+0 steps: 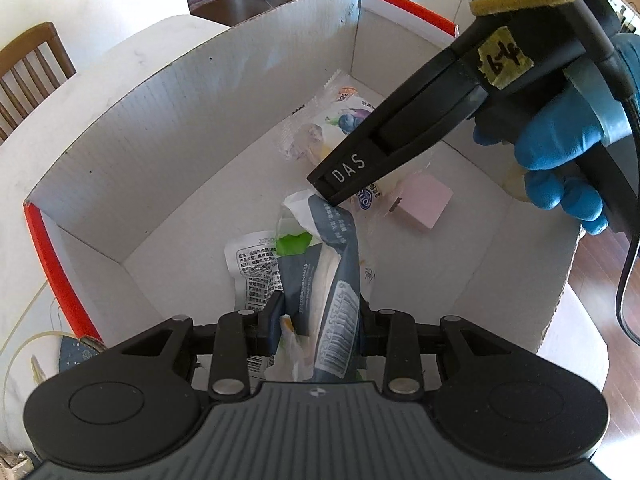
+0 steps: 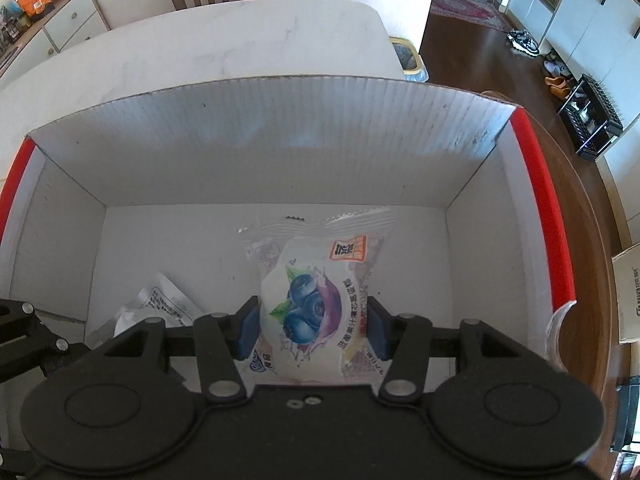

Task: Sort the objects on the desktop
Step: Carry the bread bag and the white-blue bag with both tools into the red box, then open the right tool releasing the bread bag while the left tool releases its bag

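Both grippers hang over a white cardboard box with red edges (image 1: 160,128), also seen in the right wrist view (image 2: 280,140). My left gripper (image 1: 320,320) is shut on a grey-blue wrapper with a barcode (image 1: 340,300) and holds it inside the box. My right gripper (image 2: 312,324) is shut on a white blueberry snack packet (image 2: 312,304); its black body (image 1: 400,132) reaches in from the upper right of the left wrist view, and the packet (image 1: 344,116) shows behind it. A white printed pouch (image 1: 252,268) and a pink block (image 1: 424,204) lie on the box floor.
The box stands on a white table (image 2: 240,40). A wooden chair (image 1: 28,68) stands at the table's far side. A second carton (image 2: 628,296) sits at the right. Dark wood floor, shoes and a rack (image 2: 592,120) lie beyond the table.
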{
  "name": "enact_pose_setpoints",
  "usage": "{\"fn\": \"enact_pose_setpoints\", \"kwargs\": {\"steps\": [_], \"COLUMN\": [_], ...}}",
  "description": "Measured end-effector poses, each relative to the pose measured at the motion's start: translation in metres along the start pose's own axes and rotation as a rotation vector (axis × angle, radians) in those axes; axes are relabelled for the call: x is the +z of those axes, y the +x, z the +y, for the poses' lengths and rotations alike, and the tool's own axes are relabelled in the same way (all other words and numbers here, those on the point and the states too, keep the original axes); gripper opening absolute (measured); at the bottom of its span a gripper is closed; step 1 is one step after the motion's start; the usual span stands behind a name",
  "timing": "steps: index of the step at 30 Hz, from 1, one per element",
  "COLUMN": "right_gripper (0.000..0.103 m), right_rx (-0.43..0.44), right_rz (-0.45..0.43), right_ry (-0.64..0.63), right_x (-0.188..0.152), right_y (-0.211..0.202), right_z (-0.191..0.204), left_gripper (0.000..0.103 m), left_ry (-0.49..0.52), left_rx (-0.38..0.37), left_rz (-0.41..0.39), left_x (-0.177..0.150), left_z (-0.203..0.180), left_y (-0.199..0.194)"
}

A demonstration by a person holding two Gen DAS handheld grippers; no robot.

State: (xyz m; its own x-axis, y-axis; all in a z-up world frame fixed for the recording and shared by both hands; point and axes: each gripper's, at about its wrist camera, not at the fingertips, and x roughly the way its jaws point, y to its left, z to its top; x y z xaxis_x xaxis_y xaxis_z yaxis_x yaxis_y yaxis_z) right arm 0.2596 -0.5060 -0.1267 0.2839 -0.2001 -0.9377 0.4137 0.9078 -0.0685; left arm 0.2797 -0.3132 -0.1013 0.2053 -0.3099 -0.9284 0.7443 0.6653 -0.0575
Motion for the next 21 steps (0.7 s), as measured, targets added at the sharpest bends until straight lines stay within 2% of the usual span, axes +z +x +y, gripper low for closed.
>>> {"fn": "enact_pose_setpoints", "kwargs": {"steps": [5, 6, 9, 16, 21], "right_gripper": [0.059, 0.062, 0.065, 0.076, 0.081], "right_rx": [-0.012, -0.010, 0.000, 0.016, 0.052], "right_rz": [0.002, -0.003, -0.018, -0.056, -0.110], "right_ry": [0.006, 0.010, 0.019, 0.018, 0.010], "right_x": [0.000, 0.000, -0.001, -0.003, -0.005], "right_y": [-0.003, -0.005, -0.011, -0.031, -0.057], "right_z": [0.001, 0.001, 0.000, -0.002, -0.002], "left_gripper": [0.040, 0.046, 0.062, 0.065, 0.070], "left_ry": [0.007, 0.013, 0.020, -0.033, -0.066], "left_rx": [-0.018, -0.016, 0.004, 0.003, -0.009], "left_rz": [0.003, -0.006, -0.042, -0.100, -0.152], "left_x": [-0.004, -0.005, -0.010, -0.025, -0.023], "left_z": [-0.002, -0.003, -0.005, 0.004, 0.010], "left_y": [-0.005, -0.008, -0.017, -0.041, -0.060]}}
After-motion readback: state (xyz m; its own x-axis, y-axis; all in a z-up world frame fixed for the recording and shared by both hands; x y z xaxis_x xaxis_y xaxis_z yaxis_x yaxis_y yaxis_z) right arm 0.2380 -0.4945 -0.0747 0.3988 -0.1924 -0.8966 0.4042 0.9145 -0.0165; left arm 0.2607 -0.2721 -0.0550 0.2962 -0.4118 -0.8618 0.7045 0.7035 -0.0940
